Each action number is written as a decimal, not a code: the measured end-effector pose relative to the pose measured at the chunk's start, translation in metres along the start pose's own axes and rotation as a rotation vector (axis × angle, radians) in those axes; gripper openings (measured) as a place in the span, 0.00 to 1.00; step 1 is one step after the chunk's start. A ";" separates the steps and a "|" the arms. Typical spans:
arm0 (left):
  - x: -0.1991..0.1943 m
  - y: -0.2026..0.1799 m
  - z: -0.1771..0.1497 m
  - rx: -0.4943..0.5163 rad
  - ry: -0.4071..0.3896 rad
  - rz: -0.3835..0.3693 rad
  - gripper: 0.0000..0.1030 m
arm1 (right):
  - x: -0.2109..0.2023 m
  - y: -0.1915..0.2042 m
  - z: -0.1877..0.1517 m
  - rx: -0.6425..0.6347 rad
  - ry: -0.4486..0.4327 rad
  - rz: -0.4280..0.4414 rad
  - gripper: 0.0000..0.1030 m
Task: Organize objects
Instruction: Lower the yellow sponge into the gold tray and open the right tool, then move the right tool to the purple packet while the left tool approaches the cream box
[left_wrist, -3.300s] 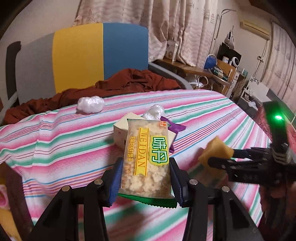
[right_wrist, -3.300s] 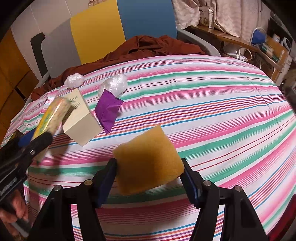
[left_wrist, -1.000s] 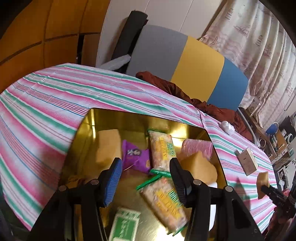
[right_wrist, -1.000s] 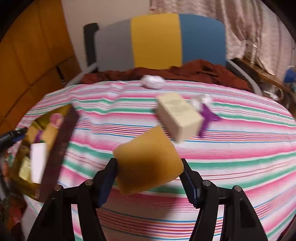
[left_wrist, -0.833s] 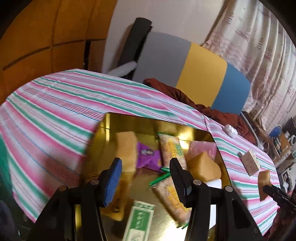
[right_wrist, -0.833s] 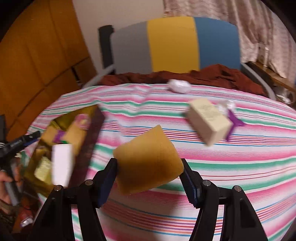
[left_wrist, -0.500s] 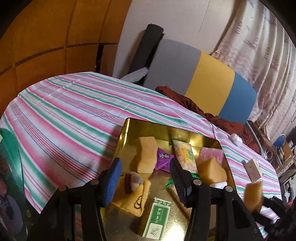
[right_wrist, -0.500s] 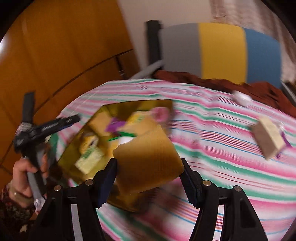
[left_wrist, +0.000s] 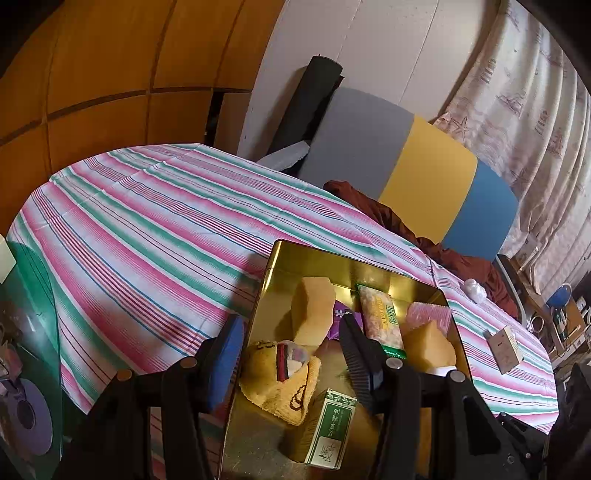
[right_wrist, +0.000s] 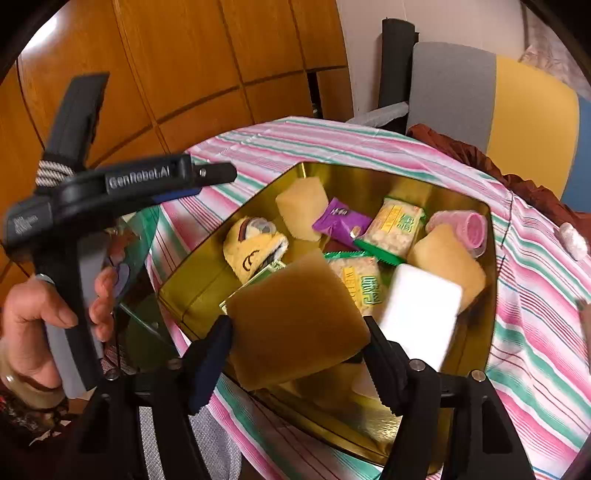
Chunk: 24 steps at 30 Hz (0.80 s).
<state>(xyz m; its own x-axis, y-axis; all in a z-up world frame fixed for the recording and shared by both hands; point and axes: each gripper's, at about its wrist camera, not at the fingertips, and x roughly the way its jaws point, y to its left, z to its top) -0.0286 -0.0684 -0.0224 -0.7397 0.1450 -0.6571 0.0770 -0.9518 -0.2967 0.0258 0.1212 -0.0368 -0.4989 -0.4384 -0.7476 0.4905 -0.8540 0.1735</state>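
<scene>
Left wrist view: the left gripper (left_wrist: 291, 347) hangs released and empty over the near left corner of a gold tin (left_wrist: 271, 266) that sits on a striped tablecloth (left_wrist: 147, 221). Much has already been gathered in the tin: a yellow sponge block (left_wrist: 312, 310), a cracker packet (left_wrist: 380, 321), a pink roll (left_wrist: 430, 314), a second sponge wedge (left_wrist: 428, 345), a yellow plush toy (left_wrist: 280, 373) and a green box (left_wrist: 330, 428). Still out on the cloth, well apart to the right, are a small cream box (left_wrist: 504, 349) and a white crumpled wrapper (left_wrist: 474, 290). To my eye, most of the sorting is done and those strays remain. The cloth to the left of the tin is bare, giving open room on that side.

Right wrist view: the right gripper (right_wrist: 297, 339) carries a tan sponge (right_wrist: 295, 317) above the tin's near edge. Its jaws are opening, with the sponge between them; the right pad seems barely off it. Below lie a purple sachet (right_wrist: 340, 221), a second cracker packet (right_wrist: 360, 288) and a white block (right_wrist: 419, 314), so the tin is crowded. A hand (right_wrist: 40, 325) grips the other tool's handle at left, beside the tin's left wall.
</scene>
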 end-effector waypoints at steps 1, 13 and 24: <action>0.000 -0.001 0.000 0.003 0.000 -0.001 0.53 | -0.001 -0.001 -0.001 0.013 -0.005 0.001 0.74; 0.001 -0.023 -0.011 0.056 0.023 -0.035 0.53 | -0.037 -0.033 -0.006 0.147 -0.107 0.005 0.86; 0.000 -0.070 -0.029 0.147 0.065 -0.130 0.53 | -0.079 -0.091 -0.023 0.265 -0.168 -0.128 0.86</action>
<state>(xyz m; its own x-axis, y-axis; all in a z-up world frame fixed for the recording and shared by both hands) -0.0149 0.0056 -0.0218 -0.6920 0.2814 -0.6648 -0.1182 -0.9527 -0.2801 0.0364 0.2401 -0.0083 -0.6661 -0.3443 -0.6616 0.2247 -0.9385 0.2622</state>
